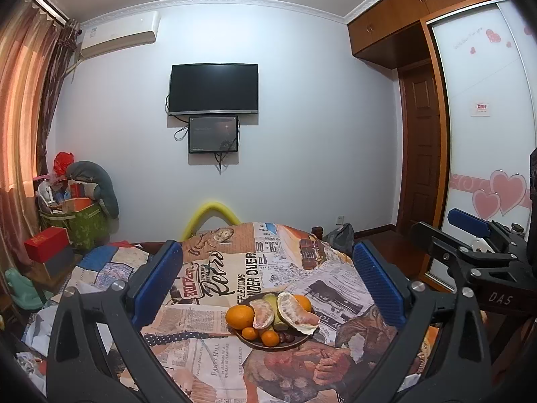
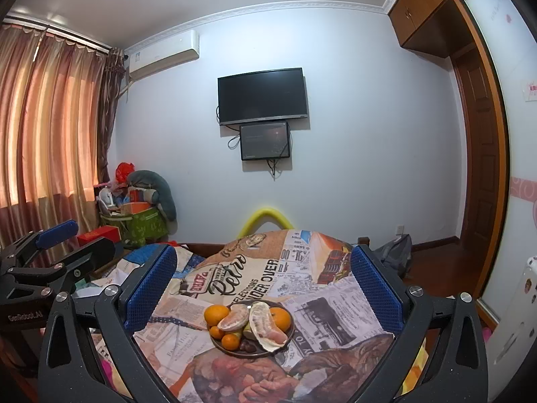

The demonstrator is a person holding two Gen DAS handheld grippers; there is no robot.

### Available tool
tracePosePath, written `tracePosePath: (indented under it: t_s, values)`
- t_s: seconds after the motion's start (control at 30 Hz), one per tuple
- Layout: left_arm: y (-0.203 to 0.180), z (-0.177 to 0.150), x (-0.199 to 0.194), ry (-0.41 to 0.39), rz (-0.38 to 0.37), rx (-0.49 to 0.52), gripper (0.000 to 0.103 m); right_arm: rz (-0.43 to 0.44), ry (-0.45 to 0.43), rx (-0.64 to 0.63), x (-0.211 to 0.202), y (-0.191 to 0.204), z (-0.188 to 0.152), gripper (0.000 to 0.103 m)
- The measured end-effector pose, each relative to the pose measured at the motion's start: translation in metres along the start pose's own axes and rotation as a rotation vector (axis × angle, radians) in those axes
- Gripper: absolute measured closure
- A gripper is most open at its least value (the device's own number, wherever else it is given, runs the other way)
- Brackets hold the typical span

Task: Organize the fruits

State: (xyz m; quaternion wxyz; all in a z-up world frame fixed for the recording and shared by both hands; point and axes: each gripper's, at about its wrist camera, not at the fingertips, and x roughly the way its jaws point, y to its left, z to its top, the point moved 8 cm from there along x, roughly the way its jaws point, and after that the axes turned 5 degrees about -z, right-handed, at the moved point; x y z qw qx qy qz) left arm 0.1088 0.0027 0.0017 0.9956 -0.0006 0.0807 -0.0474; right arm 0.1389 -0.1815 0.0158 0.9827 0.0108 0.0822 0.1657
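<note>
A dark round plate [image 1: 255, 344] of fruit sits on a newspaper-print cloth [image 1: 214, 362]. On it lie a large orange [image 1: 239, 316], two peeled pomelo pieces [image 1: 297, 310], small tangerines [image 1: 270, 337], a green fruit [image 1: 270, 300] and dark chestnuts [image 1: 288, 337]. My left gripper [image 1: 266, 282] is open and empty, held back above the plate. My right gripper [image 2: 263, 283] is open and empty, also back from the plate [image 2: 231, 349], where the orange [image 2: 216, 315] and pomelo [image 2: 266, 325] show. The right gripper also shows at the right edge of the left wrist view [image 1: 470, 235].
The cloth covers a raised surface [image 2: 335, 315] with drops on all sides. A yellow foam arc [image 1: 211, 216] stands behind it. A green bin of clutter [image 1: 84, 225] and a red box [image 1: 45, 243] sit at far left. A wardrobe [image 1: 486, 134] is on the right.
</note>
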Motion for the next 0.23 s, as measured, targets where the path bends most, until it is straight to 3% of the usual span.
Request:
tracePosePath:
  t_s: [0.23]
  values:
    - [0.0016,-0.0026,0.0022,0.006,-0.002,-0.003,0.000,-0.005,0.007,-0.003,0.0034,0.0001,-0.0025,0.000]
